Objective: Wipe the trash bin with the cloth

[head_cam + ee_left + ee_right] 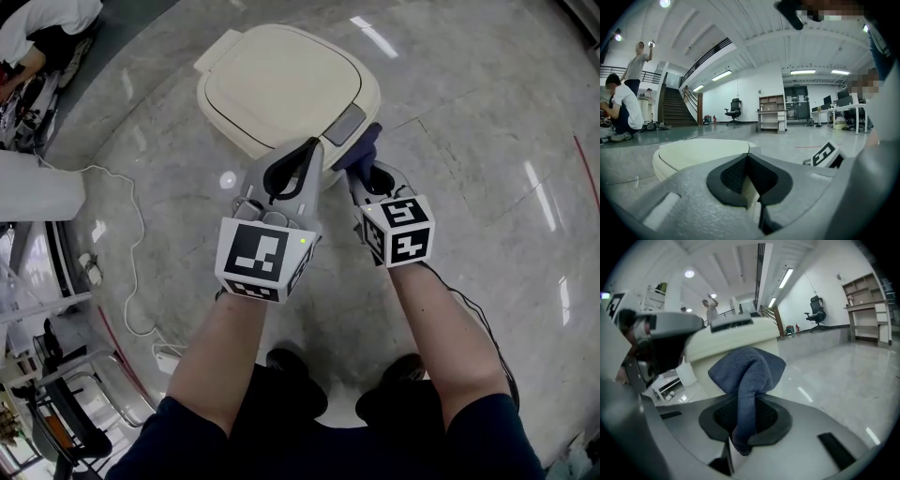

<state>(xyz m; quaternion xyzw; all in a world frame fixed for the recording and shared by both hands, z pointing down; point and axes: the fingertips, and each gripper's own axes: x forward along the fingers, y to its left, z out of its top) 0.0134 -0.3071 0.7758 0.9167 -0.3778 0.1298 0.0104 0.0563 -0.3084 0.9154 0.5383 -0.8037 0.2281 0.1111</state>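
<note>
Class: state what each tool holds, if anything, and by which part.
Right tool grips the blue cloth by a bunched fold; left tool, shut, holds nothing.

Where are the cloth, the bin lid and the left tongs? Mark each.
cloth [750, 370], right gripper view, its bunched top.
bin lid [281, 80], head view, lid centre.
left tongs [307, 148], head view, between the tips.

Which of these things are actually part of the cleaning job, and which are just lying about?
In the job: cream trash bin; blue cloth, clamped in the right gripper; left gripper, shut and empty.

Just lying about: white cable on the floor; office chair; shelf unit; stairs.
</note>
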